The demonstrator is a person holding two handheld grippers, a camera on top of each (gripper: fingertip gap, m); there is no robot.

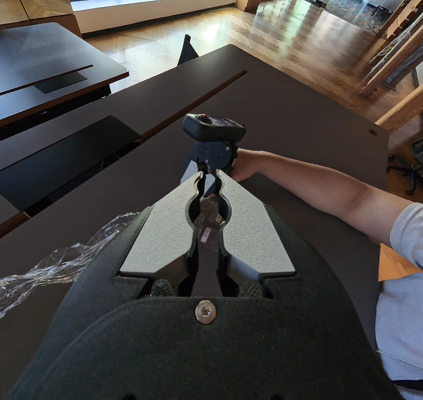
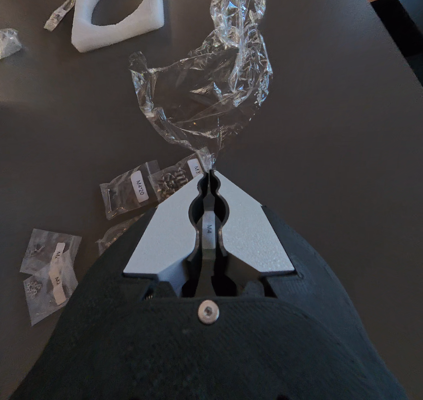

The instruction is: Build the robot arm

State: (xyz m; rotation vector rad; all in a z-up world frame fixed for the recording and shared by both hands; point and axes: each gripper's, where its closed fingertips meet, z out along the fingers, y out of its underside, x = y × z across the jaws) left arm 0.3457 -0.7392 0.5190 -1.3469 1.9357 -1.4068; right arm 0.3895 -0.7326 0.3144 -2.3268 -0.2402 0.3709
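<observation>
Pinching crumpled clear film [image 2: 206, 87], right claw [image 2: 210, 171] clenched, left claw [image 1: 209, 174] nearly clenched, empty, forearm [image 1: 320, 183] outstretched

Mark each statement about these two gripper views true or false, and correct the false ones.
1. The right gripper pinches crumpled clear film at its tips. True.
2. The white foam block is solid. False: it has a hole through its middle.
3. A bare hand holds the right gripper. True.
4. The small labelled bags are stacked on the foam block. False: they lie on the dark table, apart from it.
</observation>
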